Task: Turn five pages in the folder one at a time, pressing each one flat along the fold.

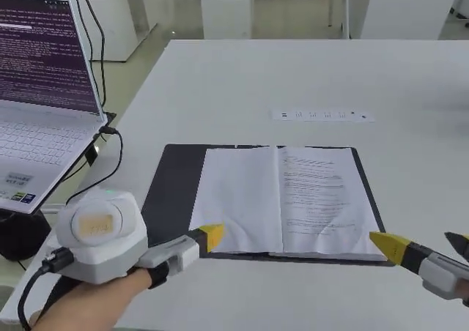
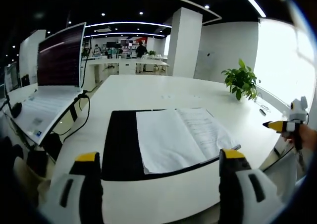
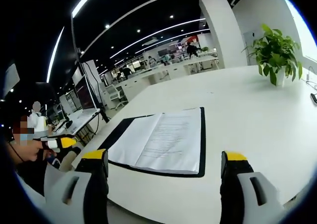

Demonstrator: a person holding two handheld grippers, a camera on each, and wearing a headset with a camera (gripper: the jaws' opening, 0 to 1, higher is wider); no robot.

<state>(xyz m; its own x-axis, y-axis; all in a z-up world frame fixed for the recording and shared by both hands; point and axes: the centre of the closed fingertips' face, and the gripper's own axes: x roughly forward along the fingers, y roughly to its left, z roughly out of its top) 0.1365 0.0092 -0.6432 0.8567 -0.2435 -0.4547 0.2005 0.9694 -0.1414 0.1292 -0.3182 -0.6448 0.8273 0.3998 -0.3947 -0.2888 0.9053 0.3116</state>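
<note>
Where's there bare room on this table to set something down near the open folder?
Right of the folder, the table lies bare as far as the potted plant. Beyond it lies only a small printed strip. Left is crowded: the laptop and its cables. The left hand-held gripper and right hand-held gripper hover at the near edge.

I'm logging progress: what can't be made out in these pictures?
Print on the right page of the folder: too small, all views.
Pages already turned: sheet edges too thin, head view.
Right gripper: cut by the head view's right edge.
Laptop: cut by the head view's left edge.
</note>
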